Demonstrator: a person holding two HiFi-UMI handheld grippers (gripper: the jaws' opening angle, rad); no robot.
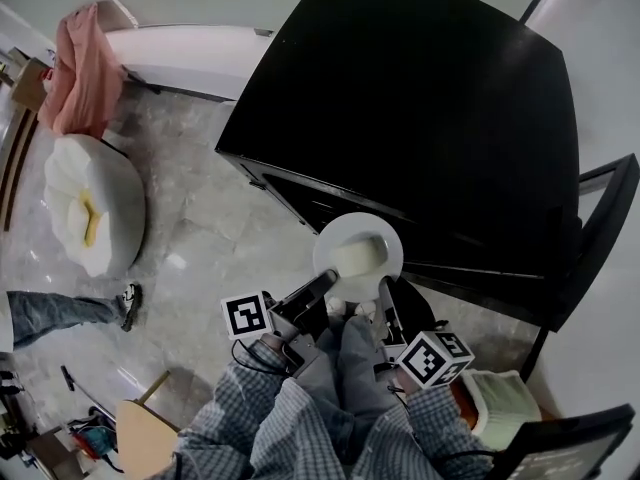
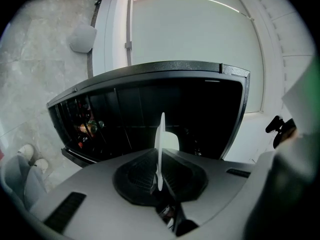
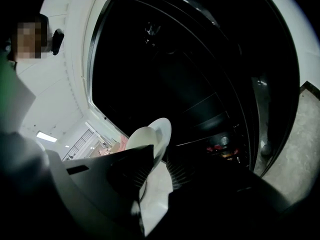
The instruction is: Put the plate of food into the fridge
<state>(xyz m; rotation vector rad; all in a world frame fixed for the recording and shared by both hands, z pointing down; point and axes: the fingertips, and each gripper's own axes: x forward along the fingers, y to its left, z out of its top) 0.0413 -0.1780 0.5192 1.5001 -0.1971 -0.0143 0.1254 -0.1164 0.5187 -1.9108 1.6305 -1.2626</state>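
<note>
A white plate [image 1: 340,236] carrying a pale block of food [image 1: 362,256] hangs level in front of the black fridge [image 1: 430,108]. My left gripper [image 1: 322,286] is shut on the plate's near left rim, and my right gripper [image 1: 386,292] is shut on its near right rim. In the left gripper view the plate [image 2: 161,129] stands edge-on between the closed jaws of the left gripper [image 2: 160,161]. The right gripper [image 3: 156,160] likewise pinches the plate [image 3: 160,128]. Behind it lies the fridge's dark inside [image 3: 200,84], with small items [image 3: 222,149] on a lower shelf.
A black door frame [image 1: 605,218] juts out at the fridge's right. On the marble floor to the left sit a white beanbag [image 1: 95,208] and a pink cloth [image 1: 80,68]. A person's leg [image 1: 60,310] shows at far left, a wooden seat [image 1: 140,433] at the bottom.
</note>
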